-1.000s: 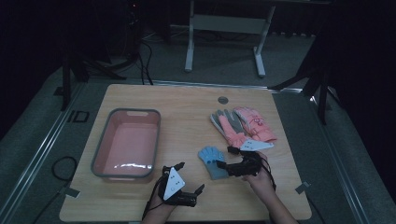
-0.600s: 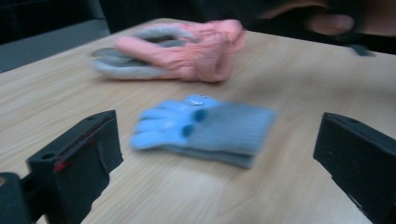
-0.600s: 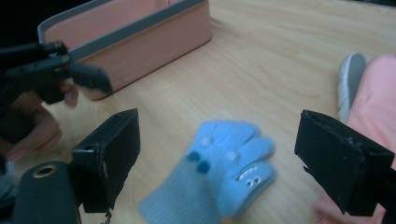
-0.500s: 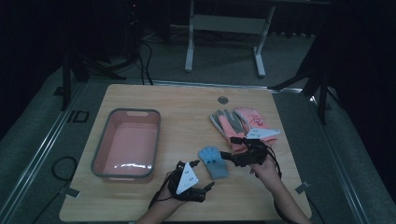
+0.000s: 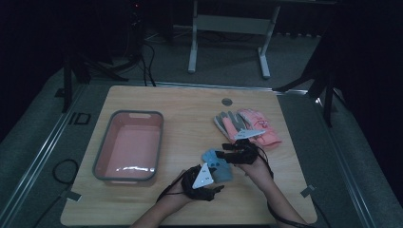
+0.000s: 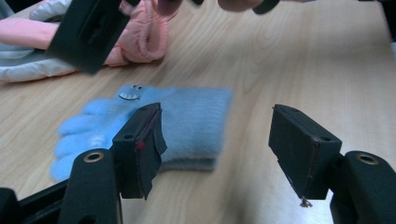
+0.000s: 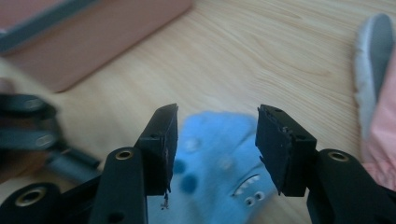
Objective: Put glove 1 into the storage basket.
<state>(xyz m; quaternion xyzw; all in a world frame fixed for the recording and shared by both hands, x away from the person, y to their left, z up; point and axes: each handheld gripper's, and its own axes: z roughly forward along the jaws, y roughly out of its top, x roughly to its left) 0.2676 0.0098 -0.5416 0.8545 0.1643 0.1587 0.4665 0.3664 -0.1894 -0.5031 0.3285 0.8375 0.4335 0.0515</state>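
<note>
From above, the blue glove [image 5: 217,165] lies near the desk's front edge between the left gripper [image 5: 215,189] and right gripper [image 5: 222,153]. Left gripper view: jaws closing, half-open, apparently gripping nothing. Right gripper view: jaws closing astride the glove, seemingly not pinching.

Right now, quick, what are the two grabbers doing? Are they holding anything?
Left gripper: open, jaws just closing in, holding nothing; blue glove lies just beyond.
Right gripper: open, jaws just closing in around the blue glove, not gripping it.
</note>
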